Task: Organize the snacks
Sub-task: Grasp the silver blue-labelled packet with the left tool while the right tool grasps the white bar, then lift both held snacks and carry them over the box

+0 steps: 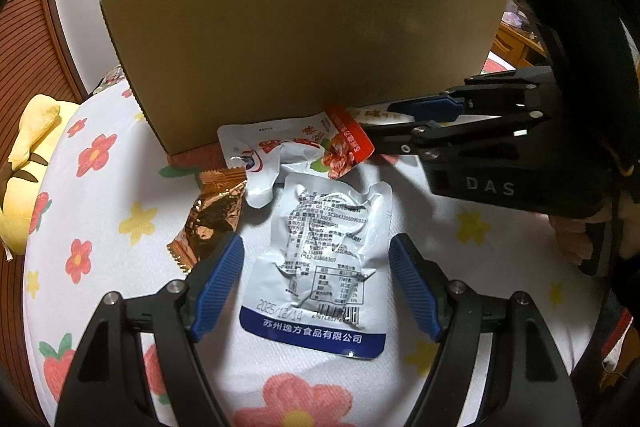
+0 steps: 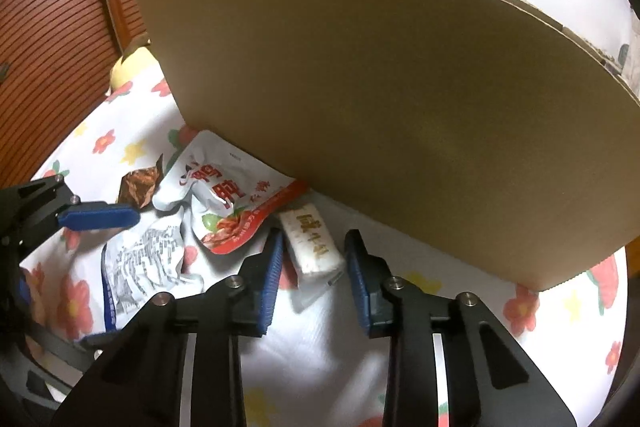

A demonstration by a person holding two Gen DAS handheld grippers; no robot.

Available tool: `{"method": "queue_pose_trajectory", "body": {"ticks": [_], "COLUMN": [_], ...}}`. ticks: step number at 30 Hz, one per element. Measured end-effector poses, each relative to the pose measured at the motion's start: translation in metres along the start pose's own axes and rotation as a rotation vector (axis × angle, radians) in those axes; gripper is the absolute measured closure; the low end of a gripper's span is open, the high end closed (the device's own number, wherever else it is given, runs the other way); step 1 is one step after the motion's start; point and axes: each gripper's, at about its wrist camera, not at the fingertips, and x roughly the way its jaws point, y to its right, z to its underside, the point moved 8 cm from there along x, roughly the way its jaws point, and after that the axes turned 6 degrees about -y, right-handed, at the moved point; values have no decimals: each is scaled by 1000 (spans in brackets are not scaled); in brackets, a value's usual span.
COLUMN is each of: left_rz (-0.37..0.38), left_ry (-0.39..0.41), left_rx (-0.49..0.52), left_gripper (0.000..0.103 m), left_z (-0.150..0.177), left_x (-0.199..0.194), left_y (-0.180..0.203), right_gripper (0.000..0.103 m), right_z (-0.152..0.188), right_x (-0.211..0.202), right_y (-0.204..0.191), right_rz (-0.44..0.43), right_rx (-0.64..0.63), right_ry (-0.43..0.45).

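Observation:
A silver pouch with a blue bottom band (image 1: pixel 326 263) lies flat on the floral cloth between the fingers of my open left gripper (image 1: pixel 316 247); it also shows in the right wrist view (image 2: pixel 144 267). A white and red pouch (image 1: pixel 296 147) (image 2: pixel 228 203) lies behind it against the cardboard box (image 1: pixel 304 43) (image 2: pixel 400 107). A copper foil packet (image 1: pixel 210 217) (image 2: pixel 138 185) lies left of them. My right gripper (image 2: pixel 314 243) (image 1: pixel 384 119) is open around a small white bar packet (image 2: pixel 314 245), its fingers on either side.
The floral cloth (image 1: pixel 100 187) covers the surface. A yellow plush toy (image 1: pixel 24 167) sits at the left edge. A brown slatted wooden panel (image 2: pixel 60 27) stands behind. The box wall blocks the far side.

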Motion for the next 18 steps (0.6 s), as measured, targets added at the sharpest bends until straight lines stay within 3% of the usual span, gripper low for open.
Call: {"method": "queue_pose_trajectory", "body": {"ticks": [11,14,18], "left_rz": [0,-1,-3], "left_ry": [-2,6,7], "left_rx": [0,-9,0], "left_gripper": [27,40,42], "left_z": [0,-1,1], "left_x": [0,-2,-3], "left_y": [1,0,2], "right_gripper": [78,78,78], "right_z": [28,38,54], "right_x": [-26,-39,-51], "right_y": [5,4,-1], "right_rz": [-12,-32,-47], "right_rx": [17,35,43], "right_ry": [33,58,75]}}
